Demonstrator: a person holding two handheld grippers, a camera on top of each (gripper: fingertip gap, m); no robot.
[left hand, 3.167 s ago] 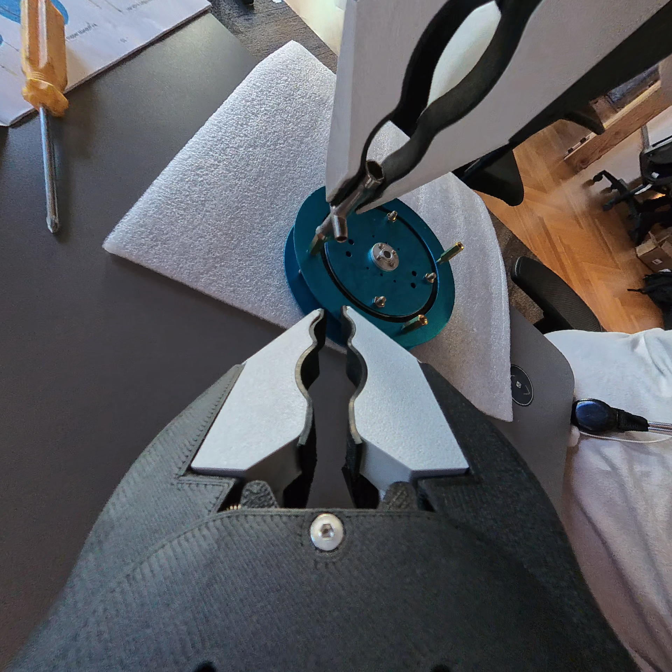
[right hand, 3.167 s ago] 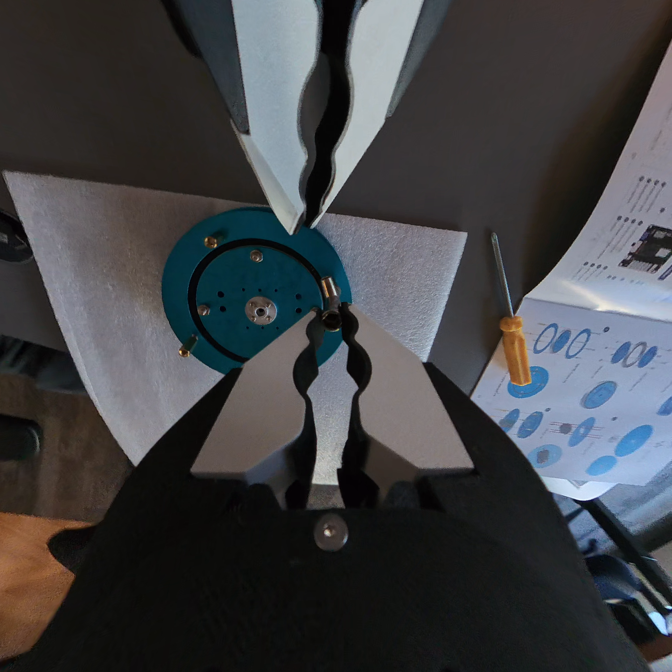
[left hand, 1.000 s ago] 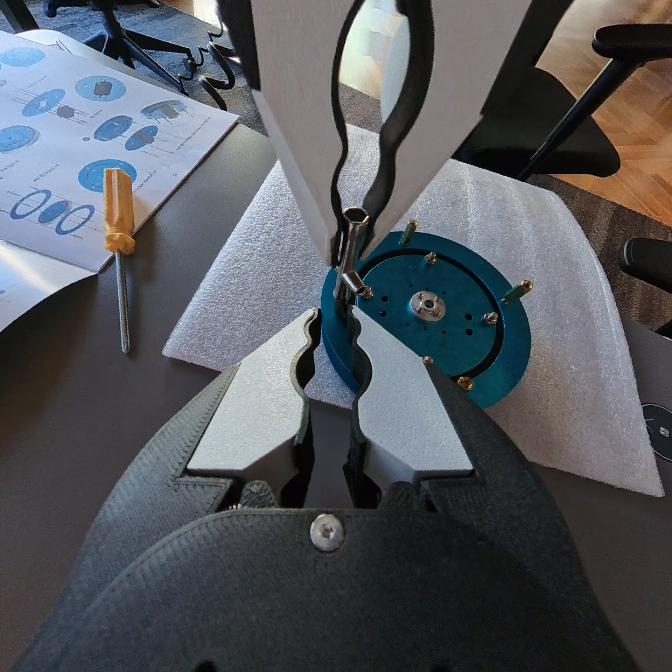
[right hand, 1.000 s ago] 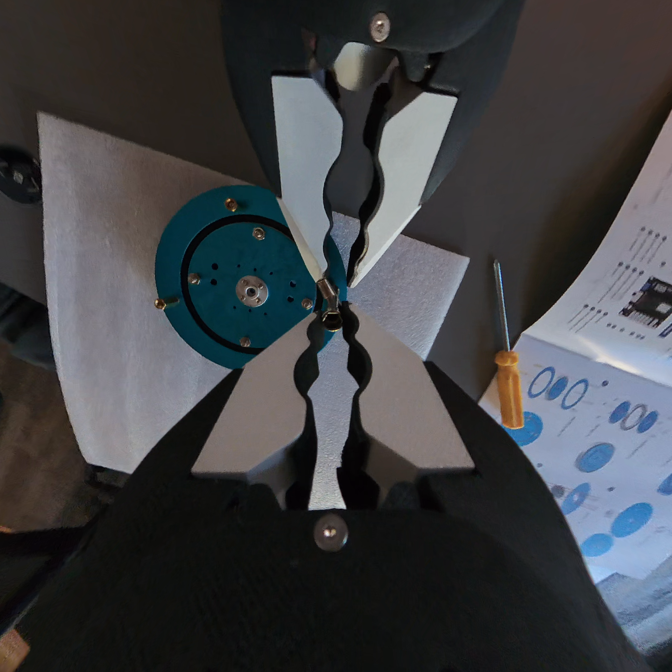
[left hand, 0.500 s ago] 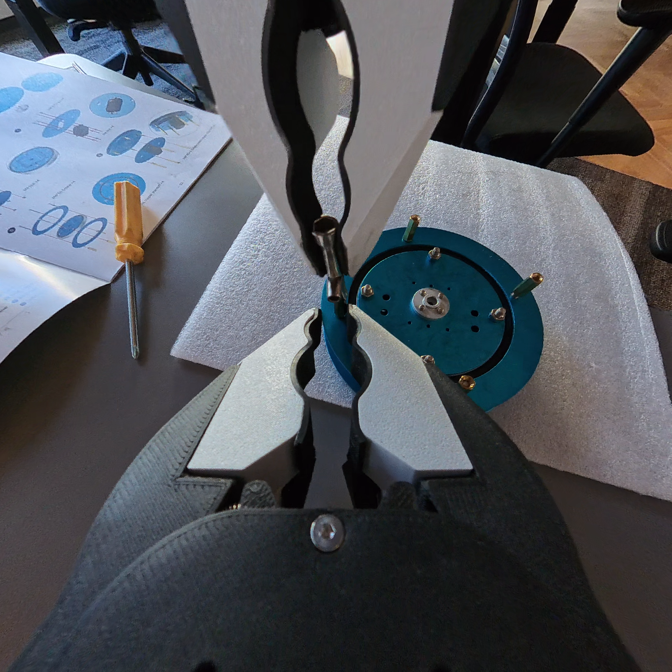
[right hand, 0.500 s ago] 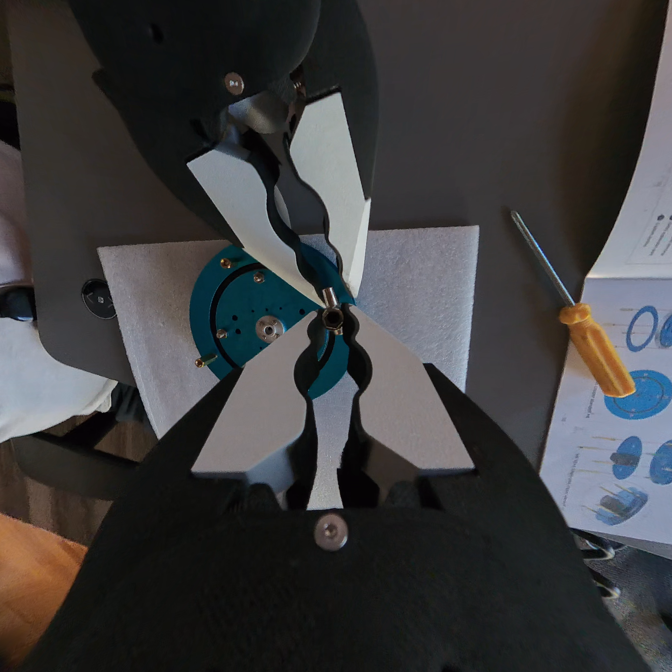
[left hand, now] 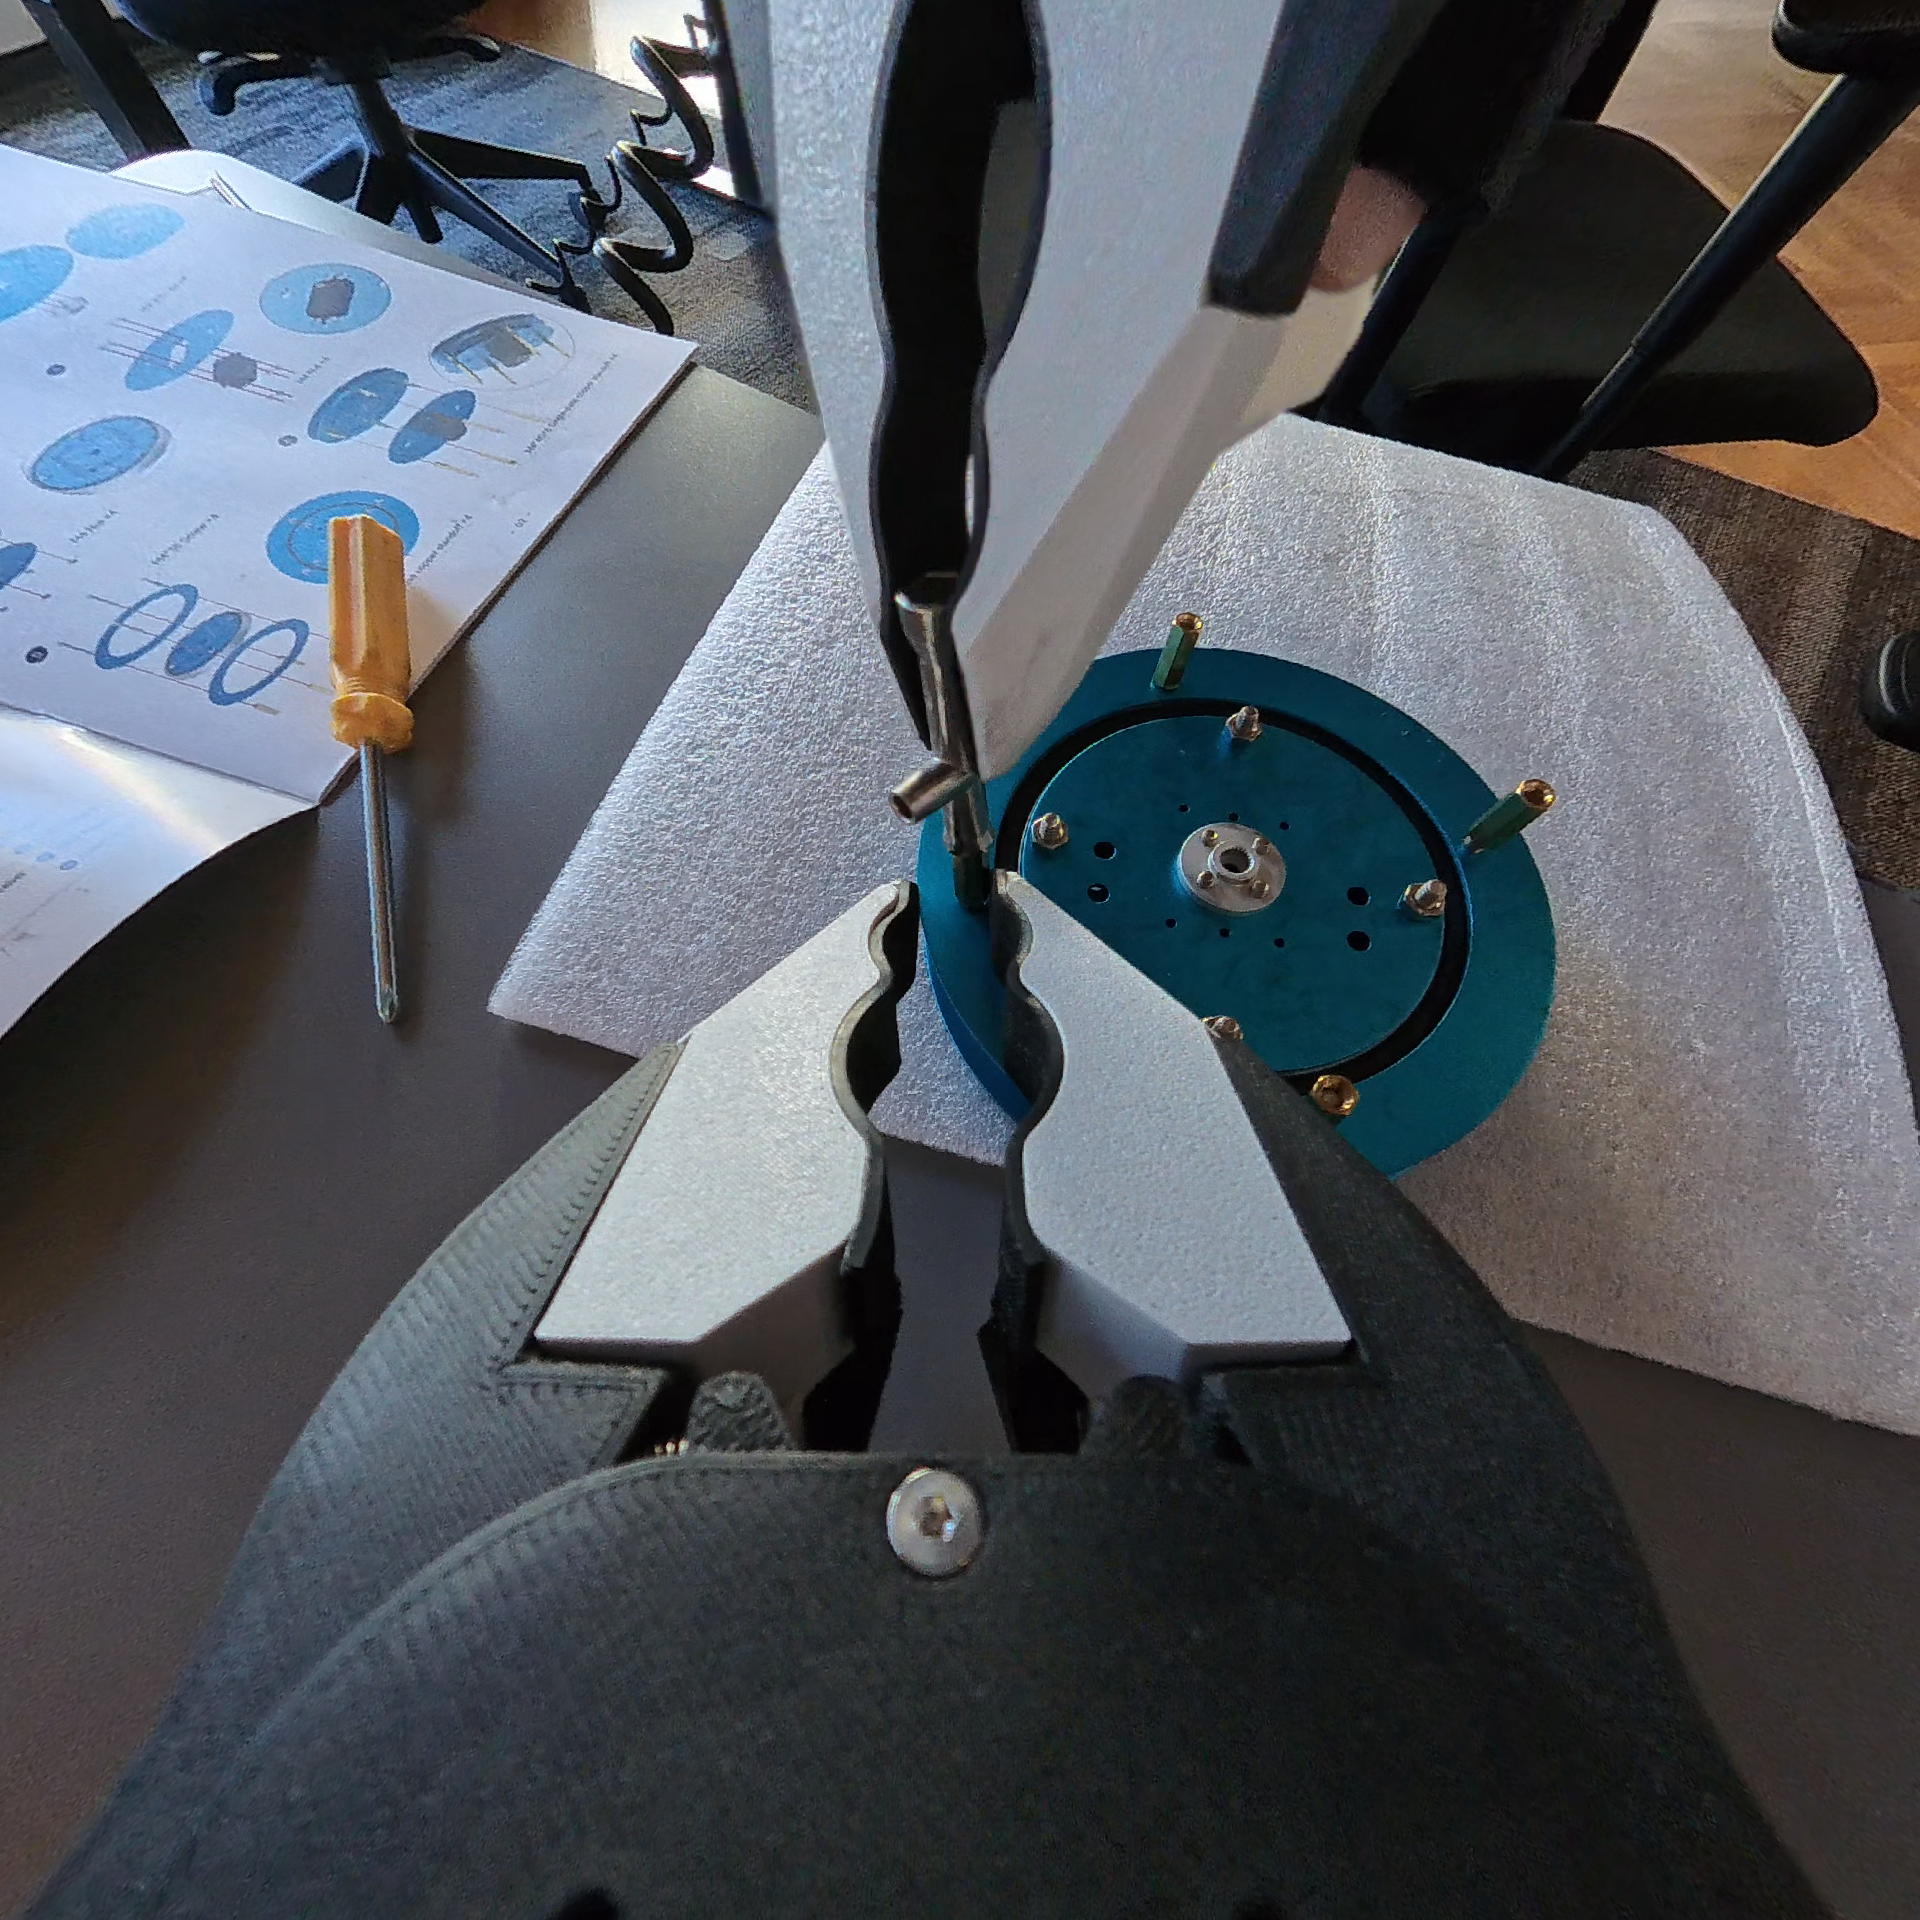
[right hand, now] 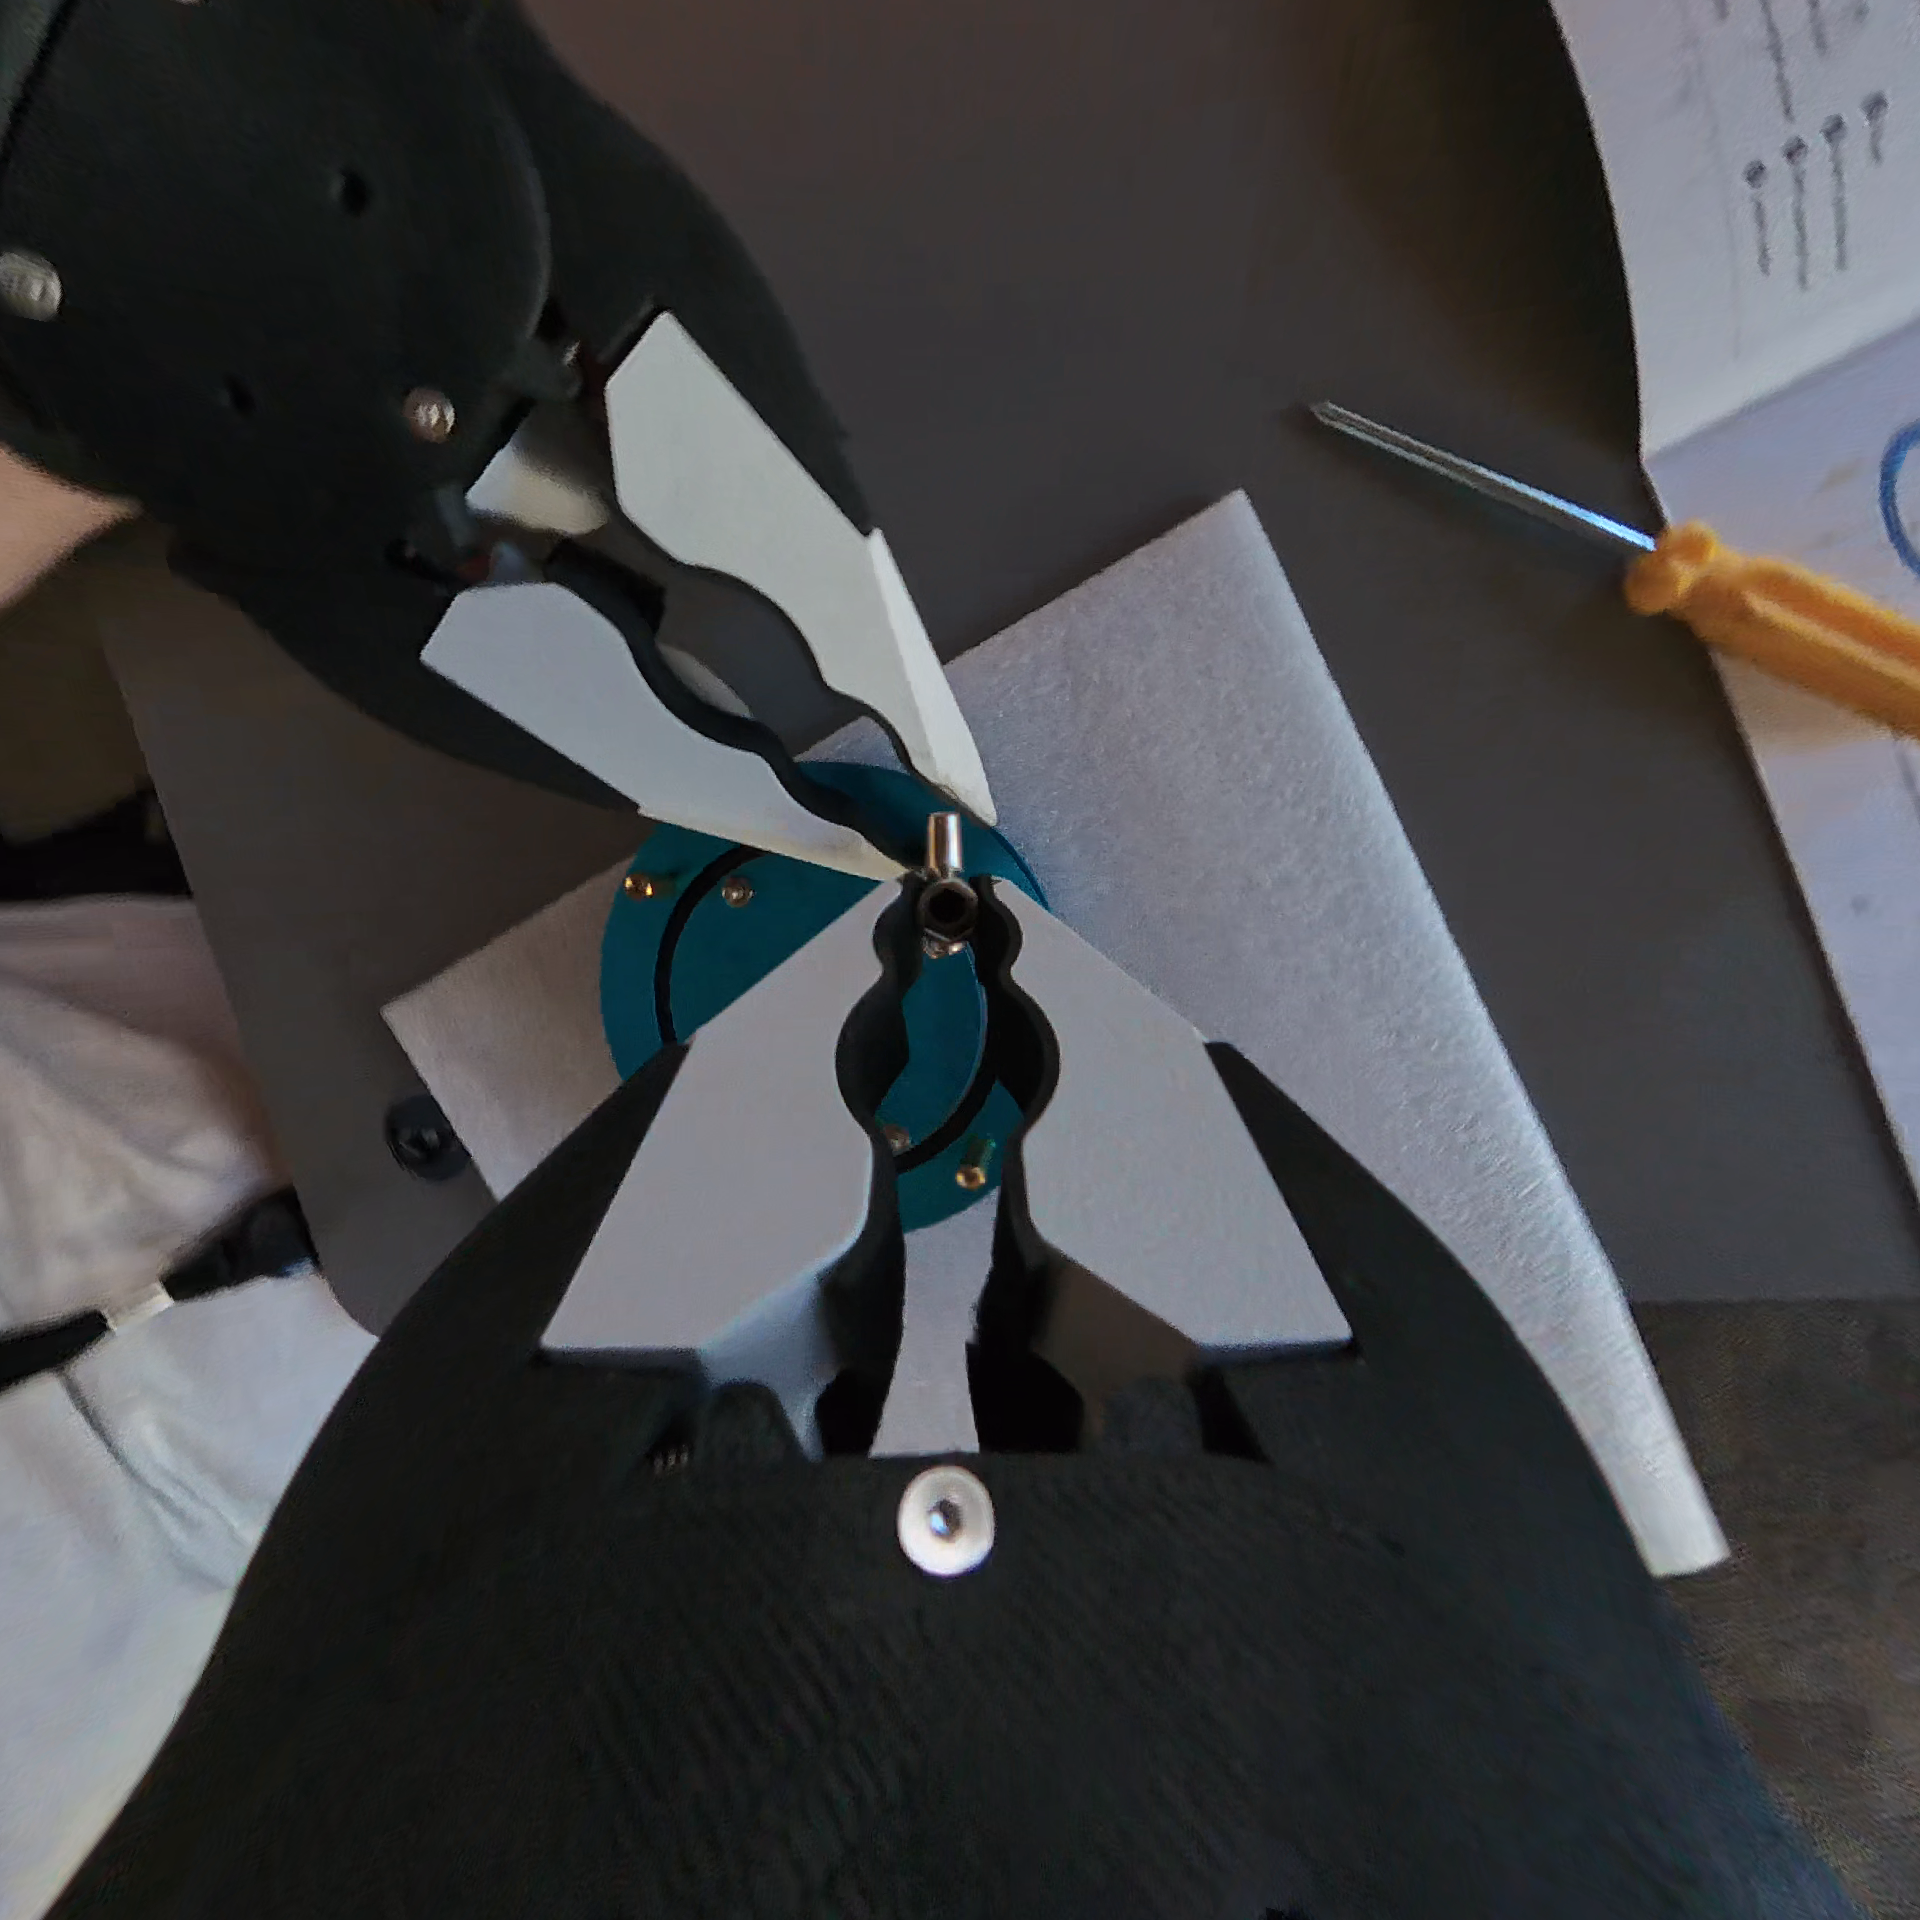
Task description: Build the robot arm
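Claws first. Right claw (right hand: 948,914): clamped on a silver three-armed metal socket wrench (left hand: 940,707). Wrench held upright, top end pinched between the white fingertips, one short arm sticking out sideways. Lower end seated over a green hexagonal standoff (left hand: 971,883) on the rim of a teal-blue round metal disc (left hand: 1299,935).

Left claw (left hand: 954,902): low against the same rim, just beside that standoff. Fingertips a narrow gap apart, the disc's edge showing between them. Impossible to tell whether pinching anything or merely resting there. Tips of both claws very near each other over the rim.

Disc: flat on a white foam sheet (left hand: 1455,582). Black ring groove around an inner plate, silver round hub (left hand: 1231,864) at the centre, small nuts on the plate. Two more brass-tipped green standoffs (left hand: 1179,649) standing on the far rim.

Foam sheet: on a dark grey worktop (left hand: 260,1195), at its edge, one corner hanging past that edge.

Orange-handled screwdriver (left hand: 369,623): apart from the foam sheet, farther in from that edge. Handle lying on white paper sheets (left hand: 208,416) printed with blue diagrams, shaft on bare worktop.

Person's white garment (right hand: 104,1039): beyond the worktop's edge, on the left claw's side.
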